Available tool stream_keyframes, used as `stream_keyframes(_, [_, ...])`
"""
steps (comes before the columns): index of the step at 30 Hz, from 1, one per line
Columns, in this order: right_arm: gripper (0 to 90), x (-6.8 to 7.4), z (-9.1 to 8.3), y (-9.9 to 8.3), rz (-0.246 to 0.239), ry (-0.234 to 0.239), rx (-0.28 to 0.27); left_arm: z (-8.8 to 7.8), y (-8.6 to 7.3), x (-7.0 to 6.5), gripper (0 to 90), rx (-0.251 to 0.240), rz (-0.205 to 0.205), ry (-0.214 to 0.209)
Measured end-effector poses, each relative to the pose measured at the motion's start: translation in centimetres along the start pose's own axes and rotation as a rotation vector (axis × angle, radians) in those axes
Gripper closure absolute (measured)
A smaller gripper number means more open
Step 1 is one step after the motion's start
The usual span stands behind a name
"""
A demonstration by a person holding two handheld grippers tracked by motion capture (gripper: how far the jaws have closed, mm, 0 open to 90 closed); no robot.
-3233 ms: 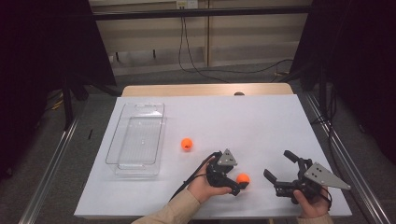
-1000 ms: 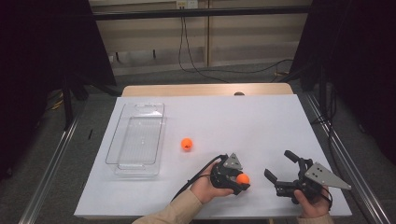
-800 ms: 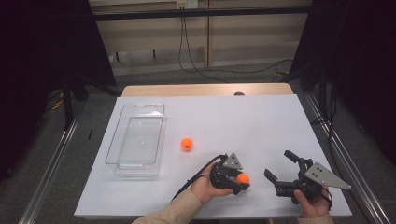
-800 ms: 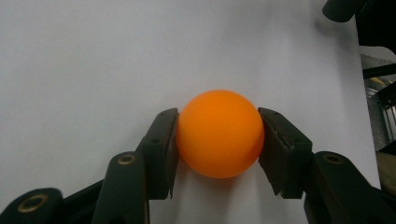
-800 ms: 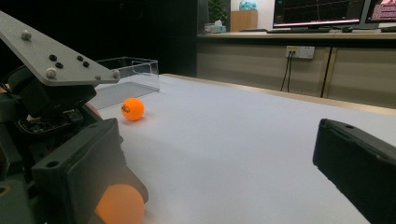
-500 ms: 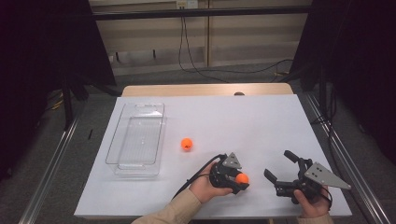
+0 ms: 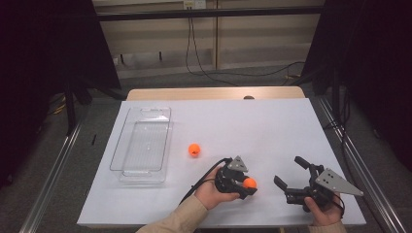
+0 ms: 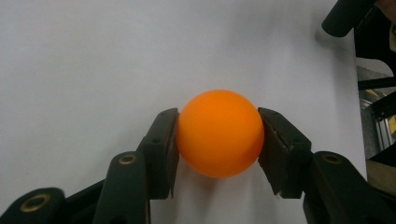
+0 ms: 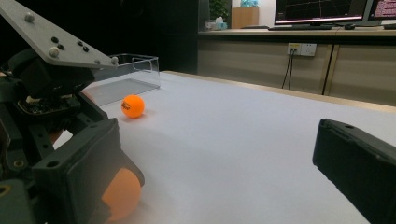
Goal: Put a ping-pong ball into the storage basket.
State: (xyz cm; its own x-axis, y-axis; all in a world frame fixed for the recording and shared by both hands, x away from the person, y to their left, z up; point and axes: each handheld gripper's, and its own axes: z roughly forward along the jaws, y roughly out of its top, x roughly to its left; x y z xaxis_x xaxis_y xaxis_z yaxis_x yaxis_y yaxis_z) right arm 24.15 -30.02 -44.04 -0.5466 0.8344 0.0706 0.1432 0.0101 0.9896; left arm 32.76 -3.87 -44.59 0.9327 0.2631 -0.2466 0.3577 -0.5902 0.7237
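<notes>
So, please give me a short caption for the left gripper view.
Left gripper shut on an orange ball above the white table.

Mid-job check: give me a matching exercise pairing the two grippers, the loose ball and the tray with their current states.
Things:
1. left gripper
2. right gripper
3. loose orange ball on the white table
4. clear plastic tray

States:
A. open, nothing between its jaws
B. empty
C. shut on another orange ball
D. lying free beside the tray

Pairs: 1-C, 2-A, 3-D, 4-B
</notes>
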Motion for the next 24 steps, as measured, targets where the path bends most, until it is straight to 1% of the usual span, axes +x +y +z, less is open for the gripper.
stream_keyframes(1, [1.0,0.0,0.0,0.0,0.0,0.001,0.0,-0.1,0.0,0.1,50.9,-0.004,-0.01,0.003])
stream_keyframes(2, [1.0,0.0,0.0,0.0,0.0,0.0,0.001,-0.3,0.0,0.2,50.9,-0.004,-0.005,0.006])
stream_keyframes(8, [1.0,0.0,0.1,-0.1,0.011,0.005,0.002,-0.9,0.0,0.5,50.9,-0.021,-0.014,0.02])
stream_keyframes(12, [0.9,0.2,0.2,0.0,0.016,0.011,0.006,-1.3,0.0,0.7,50.9,-0.019,-0.014,0.032])
stream_keyframes(16, [0.9,0.2,0.3,0.0,0.017,0.014,0.016,-1.7,0.0,0.7,50.9,-0.025,-0.02,0.037])
stream_keyframes(18, [0.9,0.1,0.3,0.0,0.022,0.02,0.016,-1.9,0.0,0.7,50.9,-0.023,-0.016,0.038])
stream_keyframes(22, [0.9,0.1,0.3,0.0,0.022,0.017,0.017,-2.2,0.0,0.7,50.9,-0.022,-0.017,0.052])
stream_keyframes(24, [0.9,0.2,0.4,0.0,0.021,0.017,0.017,-2.4,-0.1,0.7,50.9,-0.028,-0.02,0.048])
